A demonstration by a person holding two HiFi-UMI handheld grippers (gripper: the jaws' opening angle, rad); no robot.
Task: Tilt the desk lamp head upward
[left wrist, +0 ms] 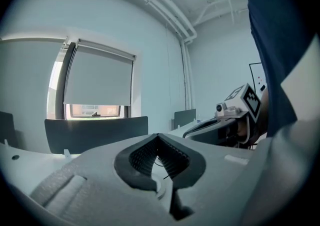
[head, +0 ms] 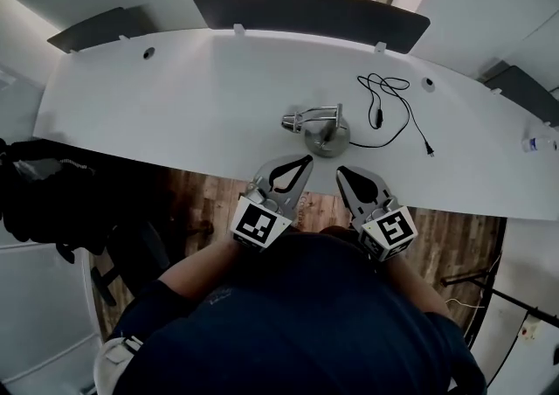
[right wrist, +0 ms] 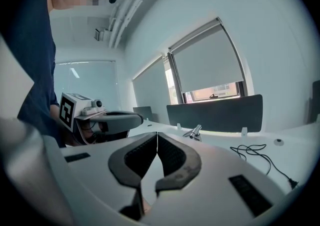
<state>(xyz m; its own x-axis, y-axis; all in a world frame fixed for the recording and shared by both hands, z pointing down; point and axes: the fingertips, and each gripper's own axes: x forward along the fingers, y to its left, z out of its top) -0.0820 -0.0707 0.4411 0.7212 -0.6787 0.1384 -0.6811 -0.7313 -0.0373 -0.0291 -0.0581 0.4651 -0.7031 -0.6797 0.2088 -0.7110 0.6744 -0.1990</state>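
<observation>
The glossy white curved worktop [head: 175, 105] carries a silver metal desk lamp [head: 325, 129] near its front edge and a thin black power cord [head: 390, 105] toward its right end, with a dark grey partition panel [head: 306, 13] along its back edge. The pale grey plastic left hand-held gripper [head: 306, 162] and right hand-held gripper [head: 343, 172] have black ribbed pads [right wrist: 140, 157] and white marker cubes [head: 260, 223] printed with black squares. Below the front edge lie a brown wood-plank floor [head: 210, 201] and a navy shirt [head: 288, 315].
</observation>
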